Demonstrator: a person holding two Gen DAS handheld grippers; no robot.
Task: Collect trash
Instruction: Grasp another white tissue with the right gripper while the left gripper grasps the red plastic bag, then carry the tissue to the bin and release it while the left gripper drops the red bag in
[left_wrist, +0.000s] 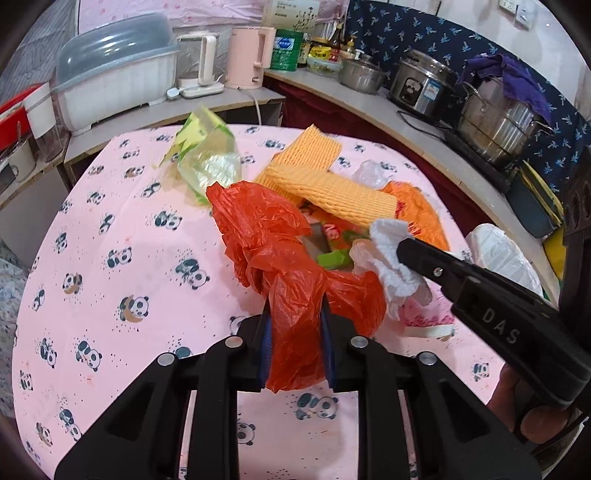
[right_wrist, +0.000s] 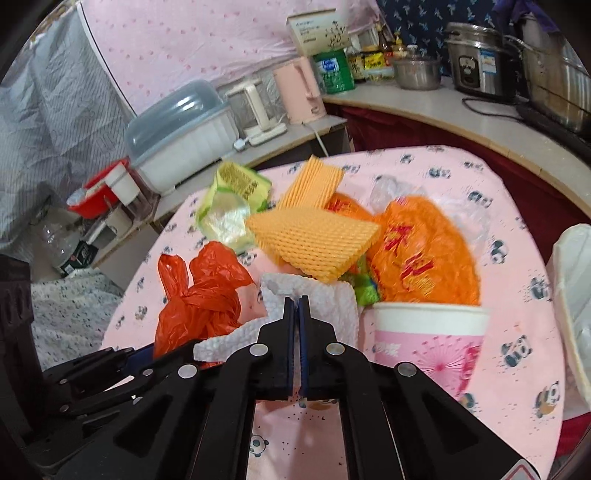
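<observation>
We have the left tongs (left_wrist: 295, 332) clamped on a bunched edge of the red plastic bag (left_wrist: 273, 236), holding it up off the surface (left_wrist: 129, 229) with its mouth gaping towards the litter. The right tongs (right_wrist: 296, 301) are pinched shut on a crumpled white paper towel (right_wrist: 332, 306), just beside the bag's opening. Step in hand, as we judge it: loading one piece of trash. Next we must carry the towel over the mouth and release it inside. The yellow foam netting (right_wrist: 314, 236), orange wrapper (right_wrist: 424, 251) and pink paper cup (right_wrist: 428, 343) remain on the surface.
</observation>
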